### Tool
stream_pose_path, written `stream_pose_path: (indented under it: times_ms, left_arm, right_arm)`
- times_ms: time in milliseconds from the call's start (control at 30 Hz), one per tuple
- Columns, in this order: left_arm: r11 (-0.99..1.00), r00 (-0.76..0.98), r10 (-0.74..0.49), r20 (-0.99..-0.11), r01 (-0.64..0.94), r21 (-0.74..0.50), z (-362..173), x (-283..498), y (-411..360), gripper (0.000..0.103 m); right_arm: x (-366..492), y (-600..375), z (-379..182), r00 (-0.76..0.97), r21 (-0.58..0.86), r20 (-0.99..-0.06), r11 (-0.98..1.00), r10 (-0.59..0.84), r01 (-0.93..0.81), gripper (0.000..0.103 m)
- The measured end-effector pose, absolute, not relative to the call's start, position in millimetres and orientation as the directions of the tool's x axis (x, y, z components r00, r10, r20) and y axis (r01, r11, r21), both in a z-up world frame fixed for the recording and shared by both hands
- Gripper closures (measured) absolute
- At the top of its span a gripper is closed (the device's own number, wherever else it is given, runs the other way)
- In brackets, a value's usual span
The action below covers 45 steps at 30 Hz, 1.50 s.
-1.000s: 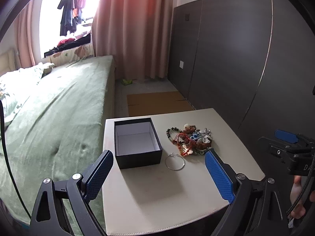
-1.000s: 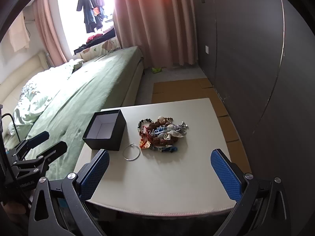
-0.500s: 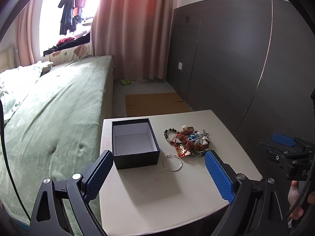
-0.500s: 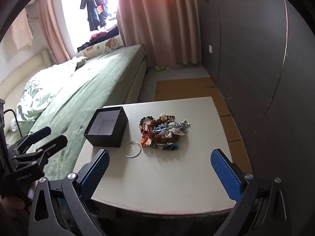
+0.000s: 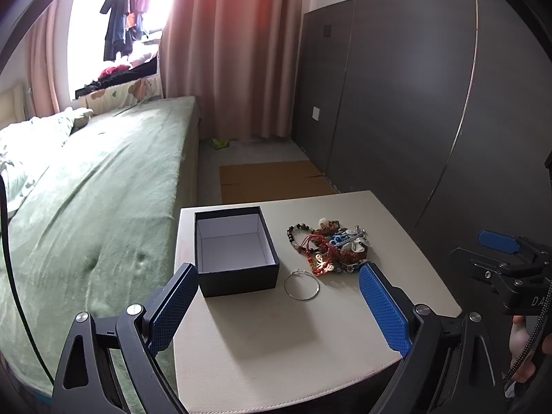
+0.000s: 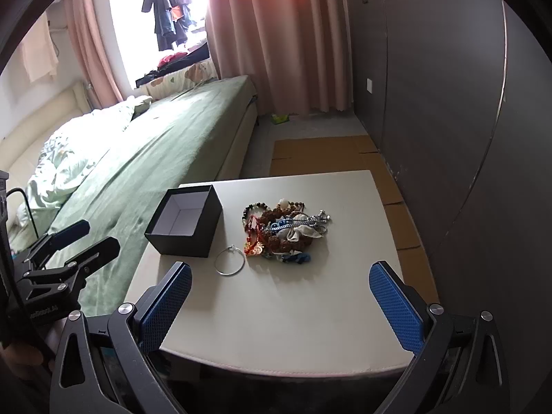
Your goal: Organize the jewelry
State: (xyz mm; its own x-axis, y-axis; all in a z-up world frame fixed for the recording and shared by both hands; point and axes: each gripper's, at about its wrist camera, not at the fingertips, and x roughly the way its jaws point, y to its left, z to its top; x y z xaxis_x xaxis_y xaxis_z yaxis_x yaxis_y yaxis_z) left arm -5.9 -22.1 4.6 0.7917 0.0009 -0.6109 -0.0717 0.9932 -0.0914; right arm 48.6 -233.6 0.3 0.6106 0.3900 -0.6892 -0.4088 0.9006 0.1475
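The jewelry pile beside the black box is too tangled and small to tell its pieces apart, the surface's near edge is cut off behind the right gripper's fingers, and the bed runs past the frame's left edge.

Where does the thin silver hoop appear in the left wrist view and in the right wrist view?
Left wrist view: the silver hoop lies flat on the table, just right of the black box's near corner.
Right wrist view: the silver hoop lies left of centre, below the box's right near corner.
Shared landmark: the jewelry pile, right of the hoop and farther away.
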Motion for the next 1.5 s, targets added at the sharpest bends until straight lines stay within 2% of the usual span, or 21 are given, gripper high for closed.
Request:
stream_pose_path:
  times_ms: [1167, 1500]
  left_arm:
    - [0.991, 0.787, -0.021, -0.617, -0.066, -0.119, 1.7, -0.9, -19.3, 0.009]
    - [0.988, 0.747, -0.049, -0.663, -0.061, -0.141, -18.8, 25.7, -21.4, 0.009]
  right_arm:
    - [47.6, -229.7, -0.8, 0.613, 0.127, -0.688, 0.896, 0.389, -0.426, 0.0]
    - [75.2, -261.0, -7.4, 0.612, 0.23, -0.704, 0.931, 0.36, -0.283, 0.0]
